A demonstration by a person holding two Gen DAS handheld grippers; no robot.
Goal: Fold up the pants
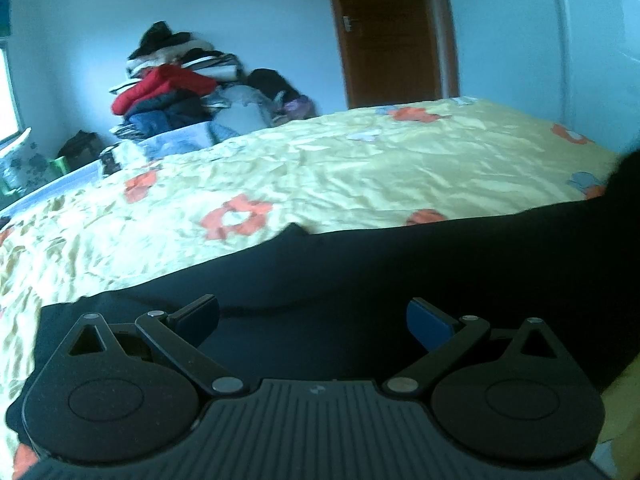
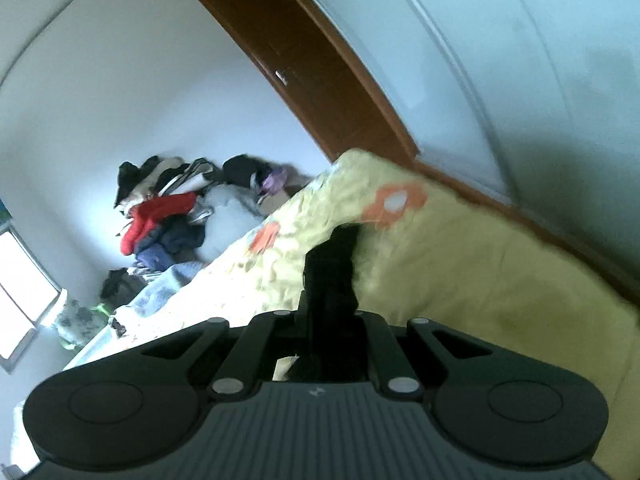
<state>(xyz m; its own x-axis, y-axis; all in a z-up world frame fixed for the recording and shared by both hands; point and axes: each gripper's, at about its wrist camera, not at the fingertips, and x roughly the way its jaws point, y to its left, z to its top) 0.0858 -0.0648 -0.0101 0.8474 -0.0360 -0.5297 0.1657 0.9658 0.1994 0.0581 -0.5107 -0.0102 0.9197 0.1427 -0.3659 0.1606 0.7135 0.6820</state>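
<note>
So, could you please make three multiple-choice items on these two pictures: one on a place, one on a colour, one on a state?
1. Where do the pants lie?
A. on the flowered bedspread
B. on the floor
C. on the clothes pile

2. What colour are the flowers on the bedspread?
A. purple
B. orange
C. green

3. How does the left gripper stand?
A. shut on the pants
B. shut on nothing
C. open above the pants

Key:
1 A, the dark cloth spreads over the yellow cover.
2 B, orange petals show in both views.
3 C, its fingers stand wide apart; the right gripper, by contrast, is shut on dark cloth.
</note>
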